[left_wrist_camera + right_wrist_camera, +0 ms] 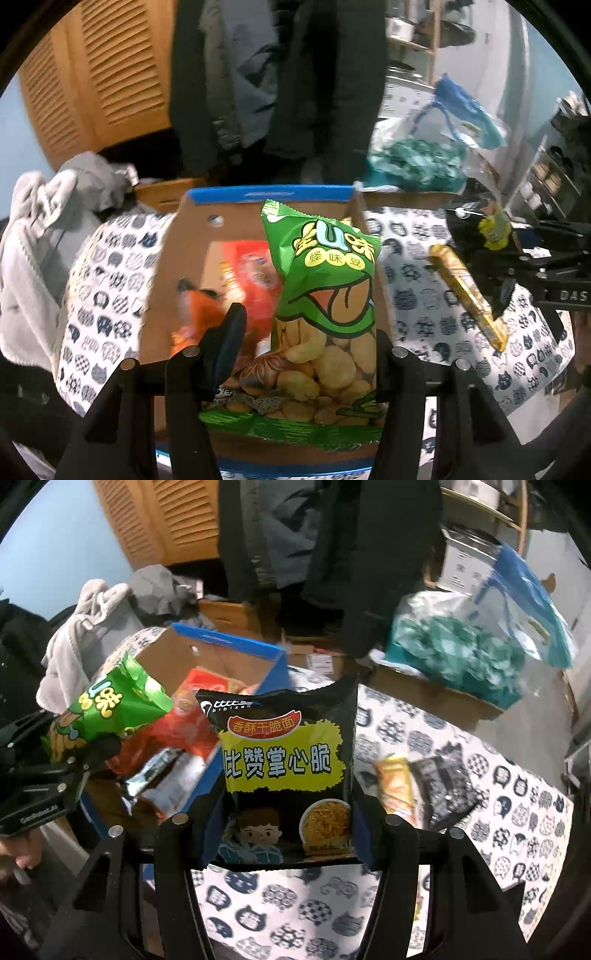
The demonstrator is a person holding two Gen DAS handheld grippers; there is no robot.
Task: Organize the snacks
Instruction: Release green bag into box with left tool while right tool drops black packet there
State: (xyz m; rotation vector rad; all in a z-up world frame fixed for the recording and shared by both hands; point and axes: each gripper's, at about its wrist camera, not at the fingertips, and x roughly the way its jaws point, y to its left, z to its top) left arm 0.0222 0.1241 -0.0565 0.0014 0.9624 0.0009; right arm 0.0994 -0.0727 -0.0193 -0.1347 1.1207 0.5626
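Left gripper [306,354]: clamped on green bean-snack bag [325,295], centre frame, above cardboard box [192,258]. Right gripper [284,823]: clamped on black noodle-snack packet [288,768], centre frame.

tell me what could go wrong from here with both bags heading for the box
1. The left gripper holds the green bean bag only by its lower part; the tall top could flop or catch the cardboard box wall.
2. The right gripper carries the black noodle bag close beside it, so the two grippers may collide at the opening.
3. The red packets already pile up inside, so new bags might slide out.
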